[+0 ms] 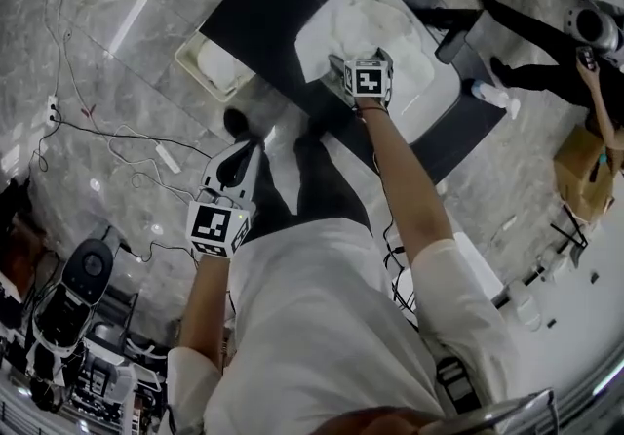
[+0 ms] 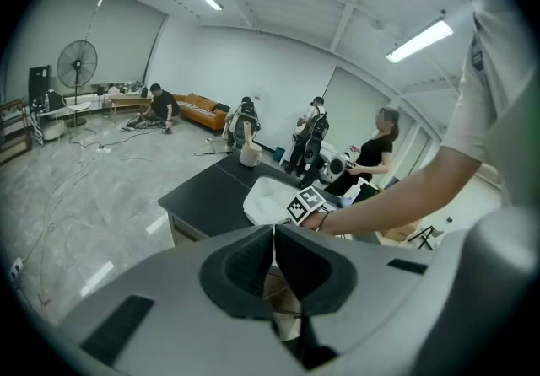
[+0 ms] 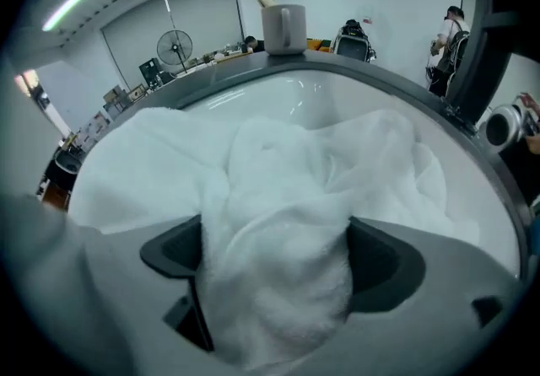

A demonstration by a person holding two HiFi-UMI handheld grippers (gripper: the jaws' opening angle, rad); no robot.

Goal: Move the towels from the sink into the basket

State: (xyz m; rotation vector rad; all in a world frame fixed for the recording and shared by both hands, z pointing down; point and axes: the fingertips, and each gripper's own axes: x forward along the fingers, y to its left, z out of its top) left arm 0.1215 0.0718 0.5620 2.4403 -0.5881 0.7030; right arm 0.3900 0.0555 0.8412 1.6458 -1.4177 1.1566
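Right tongs [image 3: 274,269]: held spread wide around the fluffy white towel [image 3: 287,180] in the white oval sink [image 3: 278,100]
Left tongs [image 2: 272,235]: pressed together, nothing pinched

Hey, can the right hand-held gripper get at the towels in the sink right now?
Probably yes. The right hand-held gripper is down at the sink, its jaws wide apart with a fold of towel between them, and nothing lies over the towel to block it.
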